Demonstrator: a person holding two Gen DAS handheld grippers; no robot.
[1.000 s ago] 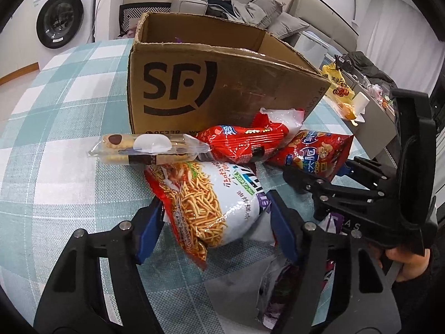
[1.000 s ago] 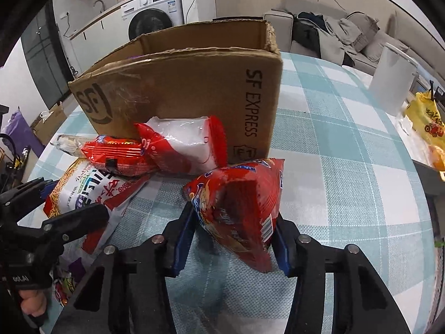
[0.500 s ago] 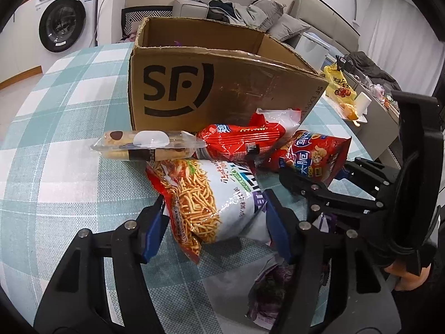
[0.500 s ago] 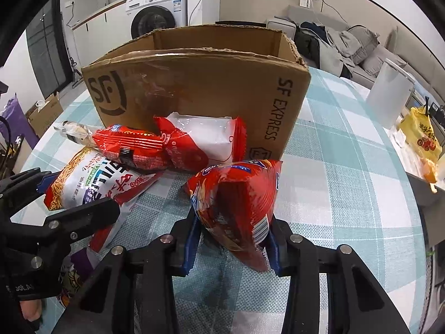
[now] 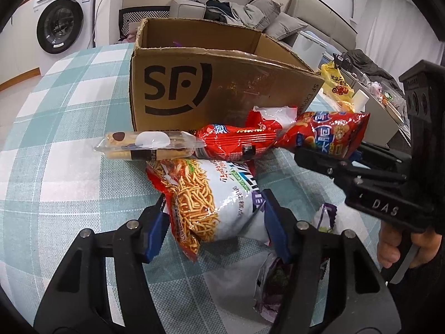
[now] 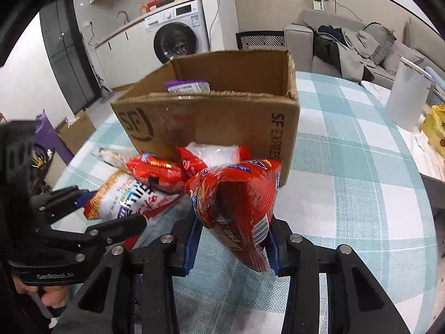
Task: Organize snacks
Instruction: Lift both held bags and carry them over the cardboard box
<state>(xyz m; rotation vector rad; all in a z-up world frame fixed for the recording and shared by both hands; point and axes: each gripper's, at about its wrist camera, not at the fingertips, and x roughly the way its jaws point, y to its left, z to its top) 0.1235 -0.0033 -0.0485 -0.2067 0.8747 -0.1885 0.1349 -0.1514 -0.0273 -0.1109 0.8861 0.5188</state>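
The noodle snack bag lies on the checked surface between the pads of my left hand-held gripper, whose jaws are closing and already touch its sides. My right hand-held gripper is clamped on the red snack bag, held off the surface. The cardboard box stands just behind, with a biscuit packet and red packets against its front.

The black left gripper with blue pads is closing its jaws around a white noodle-snack bag, while the black right gripper is clamping a red snack bag, both angling downward.
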